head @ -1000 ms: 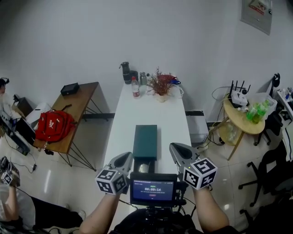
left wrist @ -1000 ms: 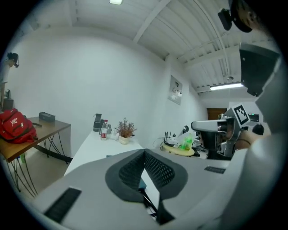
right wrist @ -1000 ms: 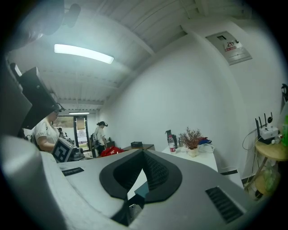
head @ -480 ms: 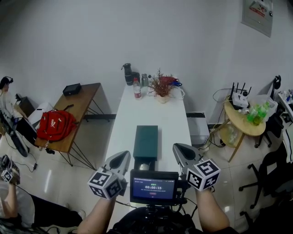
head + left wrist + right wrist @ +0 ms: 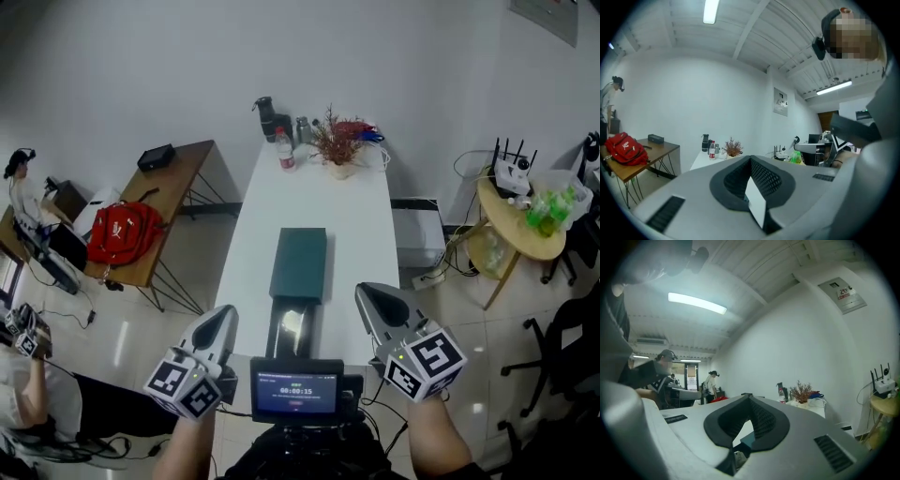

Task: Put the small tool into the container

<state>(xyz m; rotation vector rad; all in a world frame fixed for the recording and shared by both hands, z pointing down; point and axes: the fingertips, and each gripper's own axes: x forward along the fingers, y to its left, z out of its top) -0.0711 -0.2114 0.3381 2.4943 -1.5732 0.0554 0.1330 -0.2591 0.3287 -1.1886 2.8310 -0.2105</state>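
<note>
Container [image 5: 300, 263] lies lengthwise along the white table [image 5: 361, 234], pointing away.

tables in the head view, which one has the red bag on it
The brown wooden table left of the long white table: the red bag lies on it. The round table on the right carries no bag.

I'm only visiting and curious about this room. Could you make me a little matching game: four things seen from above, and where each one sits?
Things:
1. red backpack
2. dark green box
3. white router
4. reddish plant

Places:
A. far end of the white table
B. round wooden table
C. brown desk
D. middle of the white table

Pairs: 1-C, 2-D, 3-B, 4-A
</note>
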